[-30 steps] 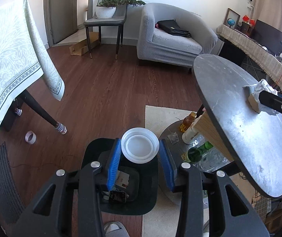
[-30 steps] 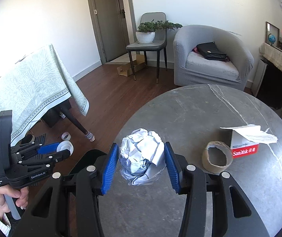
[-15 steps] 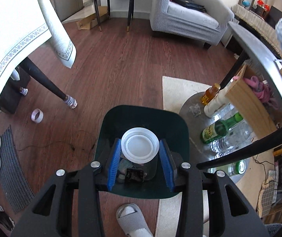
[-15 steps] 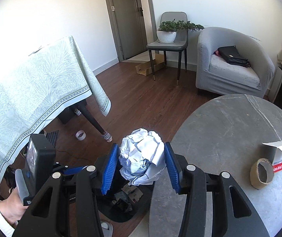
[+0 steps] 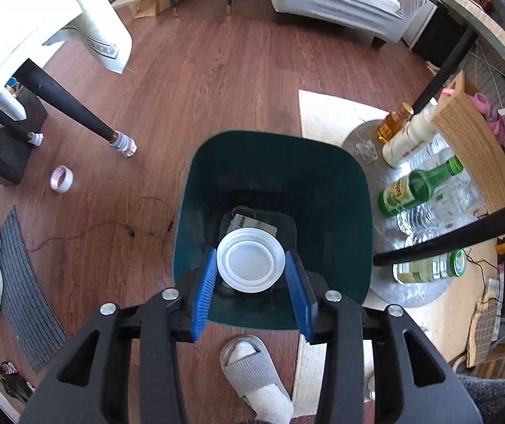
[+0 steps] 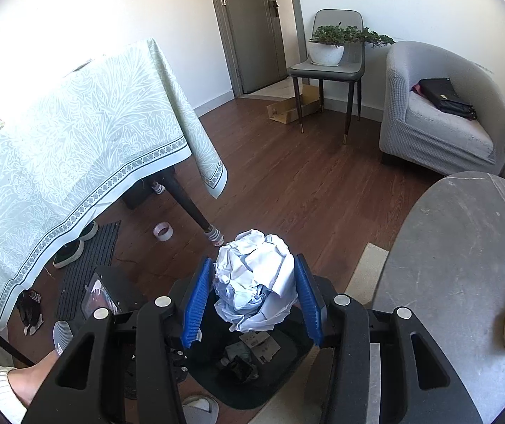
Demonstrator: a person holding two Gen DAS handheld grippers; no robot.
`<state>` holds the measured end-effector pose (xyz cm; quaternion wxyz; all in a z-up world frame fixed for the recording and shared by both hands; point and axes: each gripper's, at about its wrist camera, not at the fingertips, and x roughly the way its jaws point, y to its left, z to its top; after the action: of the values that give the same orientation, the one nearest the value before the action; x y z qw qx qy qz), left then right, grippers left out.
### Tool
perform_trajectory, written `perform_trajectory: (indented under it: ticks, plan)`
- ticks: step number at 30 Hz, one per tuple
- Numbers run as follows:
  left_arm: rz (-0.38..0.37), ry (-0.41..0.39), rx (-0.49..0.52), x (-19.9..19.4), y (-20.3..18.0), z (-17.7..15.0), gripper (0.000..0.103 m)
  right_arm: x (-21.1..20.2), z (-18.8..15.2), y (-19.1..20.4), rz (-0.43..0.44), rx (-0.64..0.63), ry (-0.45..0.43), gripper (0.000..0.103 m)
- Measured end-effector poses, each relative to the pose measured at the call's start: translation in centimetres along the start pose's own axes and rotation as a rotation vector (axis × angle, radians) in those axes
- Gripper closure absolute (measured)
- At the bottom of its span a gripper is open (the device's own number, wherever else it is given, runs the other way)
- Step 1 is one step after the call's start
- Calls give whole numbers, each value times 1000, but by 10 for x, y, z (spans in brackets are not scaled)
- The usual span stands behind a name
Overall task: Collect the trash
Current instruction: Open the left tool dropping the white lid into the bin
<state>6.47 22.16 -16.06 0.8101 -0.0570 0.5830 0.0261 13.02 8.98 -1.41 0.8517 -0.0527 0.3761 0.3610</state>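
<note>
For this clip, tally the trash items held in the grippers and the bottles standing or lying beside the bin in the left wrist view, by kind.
White plastic lid, between the left gripper pads over the green bin: 1
Crumpled paper ball, in the right gripper: 1
Green glass bottles: 2
Amber bottle: 1
White bottle: 1
Clear plastic bottles: several, count unclear
Total counted: 6
</note>
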Motion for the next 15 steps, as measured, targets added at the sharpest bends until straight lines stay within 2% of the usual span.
perform_trajectory:
  ticks: [1, 3, 15]
  plan:
    - [1, -7, 5, -1, 0, 0, 52, 4, 0, 2, 3, -2, 6, 55]
    - [5, -22, 15, -5, -1, -1, 51, 11, -1, 6, 6, -6, 20, 55]
    - [-14, -115, -54, -40, 22, 5, 52, 56, -10, 20, 15, -15, 112, 55]
